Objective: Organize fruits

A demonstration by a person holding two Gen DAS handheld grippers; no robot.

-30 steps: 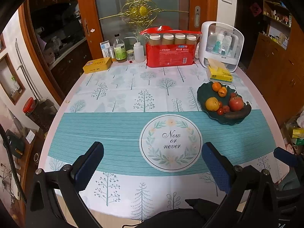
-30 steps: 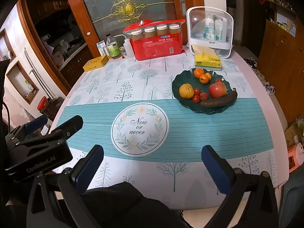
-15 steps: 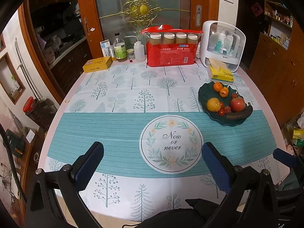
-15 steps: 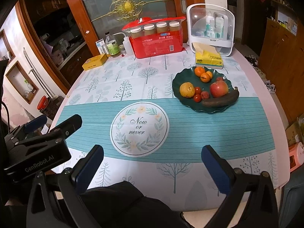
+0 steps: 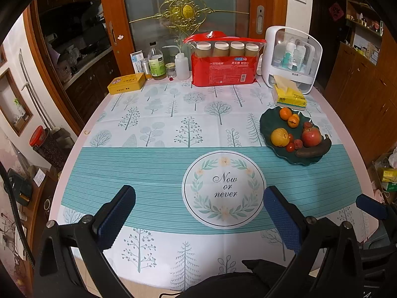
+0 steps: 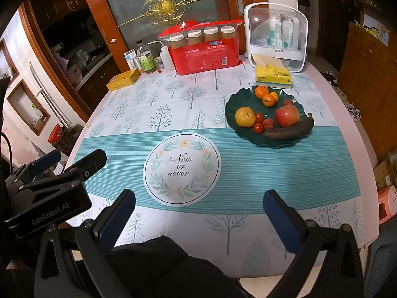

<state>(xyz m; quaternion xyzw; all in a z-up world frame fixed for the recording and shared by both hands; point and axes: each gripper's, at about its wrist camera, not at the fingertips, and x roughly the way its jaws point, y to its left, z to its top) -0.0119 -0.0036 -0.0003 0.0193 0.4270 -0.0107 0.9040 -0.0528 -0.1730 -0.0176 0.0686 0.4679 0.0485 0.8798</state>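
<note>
A dark green plate [image 5: 269,126] [image 6: 233,104] sits on the right side of the table. It holds a red apple [image 5: 311,136] [image 6: 287,115], a yellow pear [image 5: 279,137] [image 6: 245,117], two oranges [image 6: 261,92], small red fruits [image 6: 258,127] and a dark banana [image 5: 313,150] [image 6: 289,131]. My left gripper [image 5: 199,216] is open and empty above the near table edge. My right gripper [image 6: 199,217] is open and empty, also near the front edge. Both are well short of the plate.
At the back stand a red cup package [image 5: 223,69], a white storage box [image 5: 292,58], a yellow tissue pack [image 5: 289,96], bottles [image 5: 156,62] and a yellow tin [image 5: 126,83]. The left gripper's body [image 6: 47,193] shows at the left of the right wrist view.
Both views have shifted slightly; the right gripper has edged forward toward the table. Both grippers stay open and empty.
</note>
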